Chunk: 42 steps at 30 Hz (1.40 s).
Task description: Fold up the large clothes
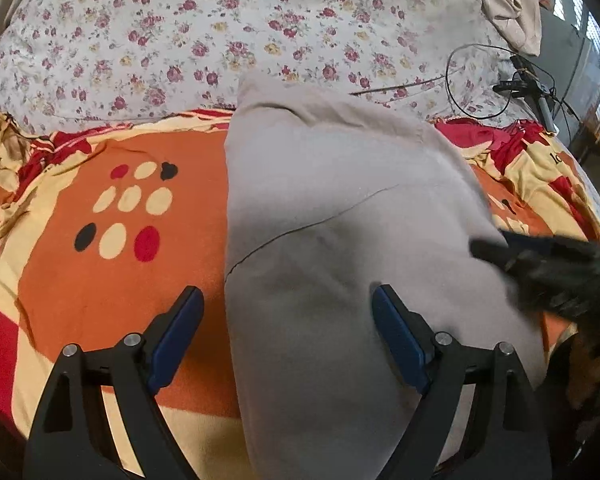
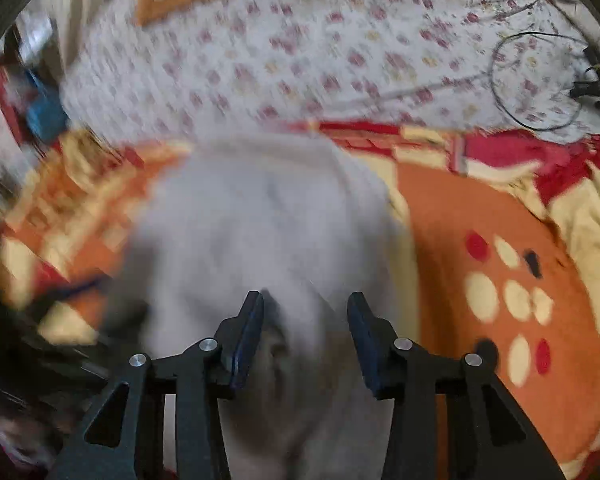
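Lengthwise, the grey garment point(image 1: 340, 240) runs toward the floral sheet point(image 1: 180, 40).

An orange blanket point(image 1: 100, 280) with big dots covers the bed. Behind it lies a flowery sheet point(image 1: 220, 40). A black cable point(image 1: 476, 80) curls on the sheet.

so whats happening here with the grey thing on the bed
A person with a gripper in each hand is folding a grey garment laid lengthwise over an orange patterned blanket on a floral bedsheet. The left gripper hovers over the garment's near end, jaws wide, one on each side of its left edge, holding nothing. The right gripper, blurred, is above the cloth with jaws apart, apparently not gripping.
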Tool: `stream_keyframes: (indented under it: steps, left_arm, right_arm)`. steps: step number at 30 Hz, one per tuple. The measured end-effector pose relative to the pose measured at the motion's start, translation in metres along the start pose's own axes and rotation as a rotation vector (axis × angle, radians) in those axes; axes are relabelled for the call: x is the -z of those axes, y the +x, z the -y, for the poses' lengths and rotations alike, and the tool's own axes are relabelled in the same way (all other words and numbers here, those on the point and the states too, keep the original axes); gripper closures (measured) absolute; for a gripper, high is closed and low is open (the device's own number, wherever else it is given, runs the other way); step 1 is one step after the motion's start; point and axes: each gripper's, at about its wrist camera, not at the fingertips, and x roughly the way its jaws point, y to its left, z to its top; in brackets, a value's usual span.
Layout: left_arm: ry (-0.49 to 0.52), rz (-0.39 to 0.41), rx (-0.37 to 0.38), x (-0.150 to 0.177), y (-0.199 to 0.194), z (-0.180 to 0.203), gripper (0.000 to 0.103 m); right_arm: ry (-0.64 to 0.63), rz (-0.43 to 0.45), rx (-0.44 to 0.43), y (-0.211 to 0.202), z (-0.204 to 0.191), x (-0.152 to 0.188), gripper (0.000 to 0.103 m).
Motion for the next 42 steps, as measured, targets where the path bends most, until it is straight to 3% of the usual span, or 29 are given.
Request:
stream_keyframes:
  steps: [5, 10, 13, 18, 28, 42]
  left_arm:
    - [0.025, 0.036, -0.042, 0.006, -0.012, 0.005, 0.016]
    - [0.063, 0.066, -0.095, 0.009, -0.018, 0.01, 0.016]
    - [0.047, 0.078, -0.089, 0.009, -0.023, 0.008, 0.016]
    - [0.025, 0.105, -0.1, 0.009, -0.031, 0.004, 0.016]
    - [-0.03, 0.137, -0.145, 0.009, -0.037, -0.005, 0.016]
    - [-0.02, 0.133, -0.155, 0.01, -0.032, -0.003, 0.016]
  right_arm:
    - [0.065, -0.007, 0.019, 0.0, 0.023, 0.017, 0.057]
    - [0.094, 0.082, -0.006, -0.038, 0.016, 0.022, 0.051]
    - [0.076, 0.131, 0.032, -0.052, 0.003, 0.023, 0.036]
    - [0.086, 0.166, 0.077, -0.057, -0.009, 0.022, 0.03]
    - [0.055, 0.17, 0.084, -0.05, -0.026, 0.023, 0.024]
    - [0.04, 0.165, 0.084, -0.044, -0.033, 0.023, 0.023]
